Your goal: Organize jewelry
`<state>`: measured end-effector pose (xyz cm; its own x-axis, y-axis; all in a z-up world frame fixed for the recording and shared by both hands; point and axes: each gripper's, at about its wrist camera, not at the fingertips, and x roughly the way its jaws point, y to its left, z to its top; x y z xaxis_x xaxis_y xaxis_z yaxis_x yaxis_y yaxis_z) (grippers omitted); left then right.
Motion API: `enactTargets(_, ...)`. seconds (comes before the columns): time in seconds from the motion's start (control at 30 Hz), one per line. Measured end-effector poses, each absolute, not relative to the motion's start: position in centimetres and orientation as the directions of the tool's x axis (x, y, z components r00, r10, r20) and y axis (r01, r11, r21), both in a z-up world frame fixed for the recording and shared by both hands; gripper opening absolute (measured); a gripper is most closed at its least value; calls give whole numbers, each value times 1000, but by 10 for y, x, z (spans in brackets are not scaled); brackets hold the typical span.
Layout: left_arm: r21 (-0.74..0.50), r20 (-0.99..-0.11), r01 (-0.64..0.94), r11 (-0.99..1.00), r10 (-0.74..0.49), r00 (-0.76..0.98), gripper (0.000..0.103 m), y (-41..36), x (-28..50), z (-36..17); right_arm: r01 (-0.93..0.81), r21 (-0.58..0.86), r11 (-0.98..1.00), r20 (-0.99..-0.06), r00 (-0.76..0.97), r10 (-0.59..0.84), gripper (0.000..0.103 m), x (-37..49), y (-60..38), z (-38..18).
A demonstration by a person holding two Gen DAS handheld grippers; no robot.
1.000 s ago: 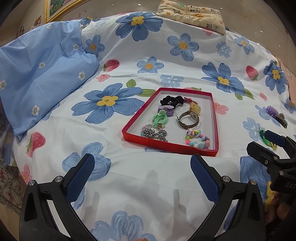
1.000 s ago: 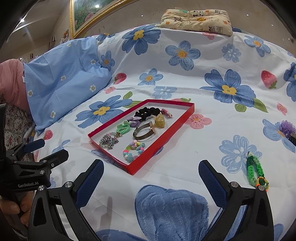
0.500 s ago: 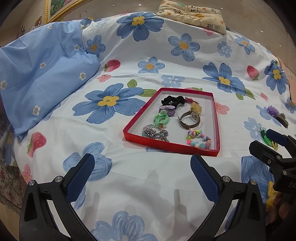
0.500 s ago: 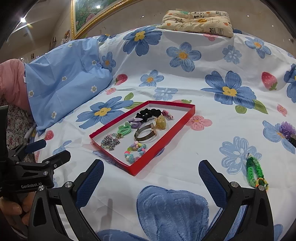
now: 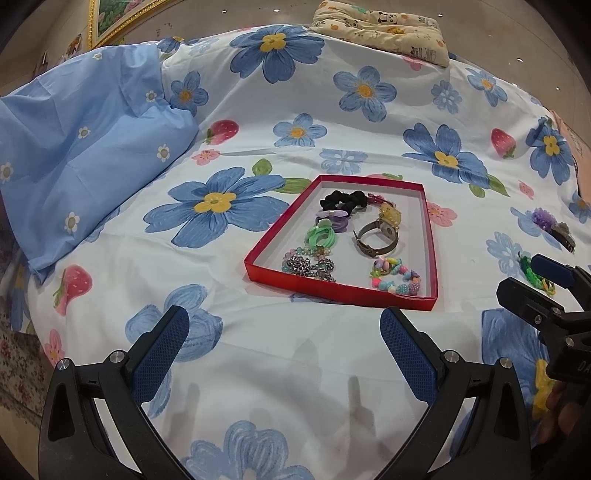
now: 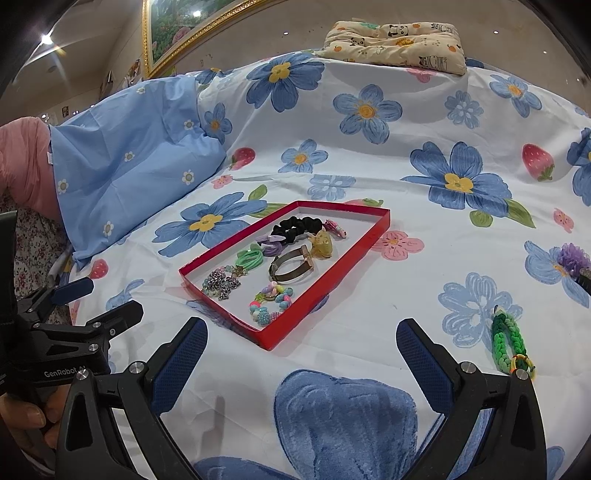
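A shallow red tray lies on the flowered bedsheet and holds several pieces: a black scrunchie, a watch, a chain and a bead bracelet. A green braided bracelet and a purple hair clip lie on the sheet right of the tray. My left gripper is open and empty, in front of the tray. My right gripper is open and empty, right of the tray's near corner, left of the green bracelet.
A blue pillow lies at the left. A small patterned cushion sits at the far edge of the bed. A framed picture hangs on the wall behind. Each gripper shows at the edge of the other's view.
Both views have crept slightly; the tray sits a little lower in both frames. Both grippers stay open and empty. Nothing on the bed has moved.
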<state>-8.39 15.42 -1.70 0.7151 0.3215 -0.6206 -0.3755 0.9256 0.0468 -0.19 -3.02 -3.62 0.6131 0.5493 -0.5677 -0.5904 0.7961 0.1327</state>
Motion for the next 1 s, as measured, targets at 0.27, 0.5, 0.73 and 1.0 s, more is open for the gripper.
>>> enactTargets(0.27,47,-620,-375,926,321,716,103,155,-84,-17,-591,133,795,-567,612,550,103,-2,-30,-35)
enactTargets(0.5,47,-620,-376,925,322,715,103,154,-84,-17,-590,130,797,-569,614,547,103,-2,-30,-35)
enactTargets(0.73,48,-620,-374,926,321,716,103,153,-83,-17,-590,130,797,-569,613,547,103,-2,-31,-35)
enactTargets(1.0,47,-621,-373,927,320,716,103,153,-83,-17,-591,130,796,-569,613,548,103,-2,-31,-35)
